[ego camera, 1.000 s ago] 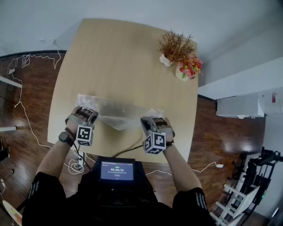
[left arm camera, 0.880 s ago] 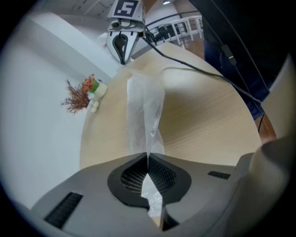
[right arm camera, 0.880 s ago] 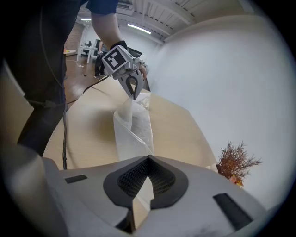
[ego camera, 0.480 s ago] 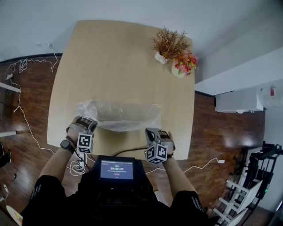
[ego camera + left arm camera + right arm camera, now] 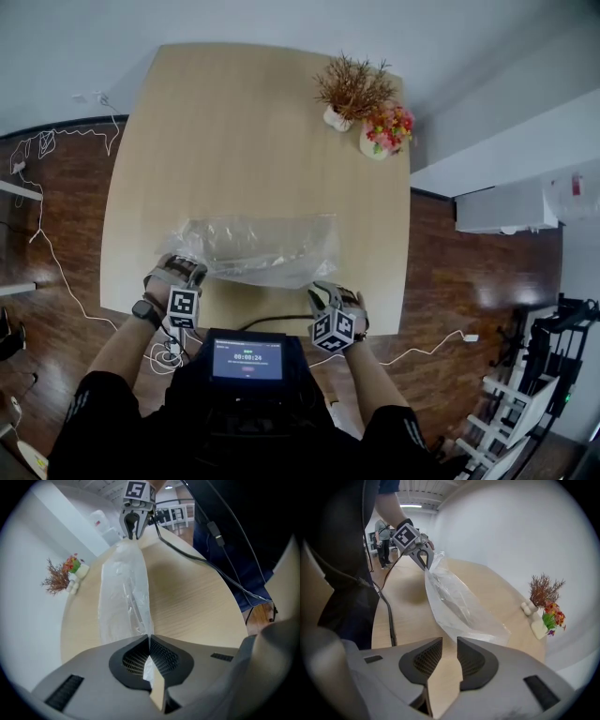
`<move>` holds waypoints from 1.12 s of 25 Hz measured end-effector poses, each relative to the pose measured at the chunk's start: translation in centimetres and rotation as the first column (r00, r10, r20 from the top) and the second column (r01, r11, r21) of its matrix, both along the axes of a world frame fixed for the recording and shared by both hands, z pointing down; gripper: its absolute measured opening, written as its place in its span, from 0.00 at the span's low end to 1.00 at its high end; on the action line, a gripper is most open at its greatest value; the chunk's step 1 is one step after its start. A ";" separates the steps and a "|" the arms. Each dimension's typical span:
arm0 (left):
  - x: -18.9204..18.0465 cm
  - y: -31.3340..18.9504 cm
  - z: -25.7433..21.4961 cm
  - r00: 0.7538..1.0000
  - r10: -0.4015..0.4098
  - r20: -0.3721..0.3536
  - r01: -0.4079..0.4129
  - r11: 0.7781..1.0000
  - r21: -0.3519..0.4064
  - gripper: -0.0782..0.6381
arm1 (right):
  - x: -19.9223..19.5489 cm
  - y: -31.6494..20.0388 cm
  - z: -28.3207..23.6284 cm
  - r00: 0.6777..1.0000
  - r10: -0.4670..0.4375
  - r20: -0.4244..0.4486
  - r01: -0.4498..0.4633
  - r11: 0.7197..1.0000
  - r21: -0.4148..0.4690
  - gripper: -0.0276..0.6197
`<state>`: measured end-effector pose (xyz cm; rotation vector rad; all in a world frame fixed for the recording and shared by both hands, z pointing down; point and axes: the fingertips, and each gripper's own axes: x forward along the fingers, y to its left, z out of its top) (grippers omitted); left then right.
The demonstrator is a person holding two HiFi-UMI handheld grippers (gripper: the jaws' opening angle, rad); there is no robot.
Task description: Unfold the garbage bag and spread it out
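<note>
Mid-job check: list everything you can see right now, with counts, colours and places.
garbage bag: one, clear, lying on table's near half
table: one, light wood, centre
dried plant: one, brown, far right corner
flower pot: one, white, red blooms, beside dried plant
cable: one, black, near table edge
screen: one, dark, at person's chest
left gripper: one, grey, shut on garbage bag corner
right gripper: one, grey, jaws just opening, nothing between them

You're in what looks like an office or lab room: a pale wooden table (image 5: 253,122) on a dark wood floor (image 5: 469,291), white walls (image 5: 281,19) beyond it, loose cables (image 5: 52,131) left of it, a white unit (image 5: 502,211) to its right, and flower arrangements (image 5: 354,86) on its far corner.
</note>
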<state>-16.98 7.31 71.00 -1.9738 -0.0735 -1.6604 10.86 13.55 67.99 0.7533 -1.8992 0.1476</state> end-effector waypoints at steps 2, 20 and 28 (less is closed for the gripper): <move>-0.4 0.4 0.7 1.000 0.009 0.020 -0.009 1.000 -0.008 0.11 | 0.6 0.5 0.3 0.997 0.061 0.044 -0.060 0.998 -0.037 0.28; 1.0 2.9 2.5 0.999 0.039 -0.016 -0.039 0.998 -0.053 0.11 | 1.2 -8.1 -6.9 0.954 0.179 0.239 -0.188 0.982 0.018 0.33; 1.4 3.2 0.5 0.998 -0.020 -0.065 0.015 0.997 -0.076 0.15 | -2.2 -10.6 -1.9 0.993 -0.084 0.078 0.091 0.991 -0.100 0.33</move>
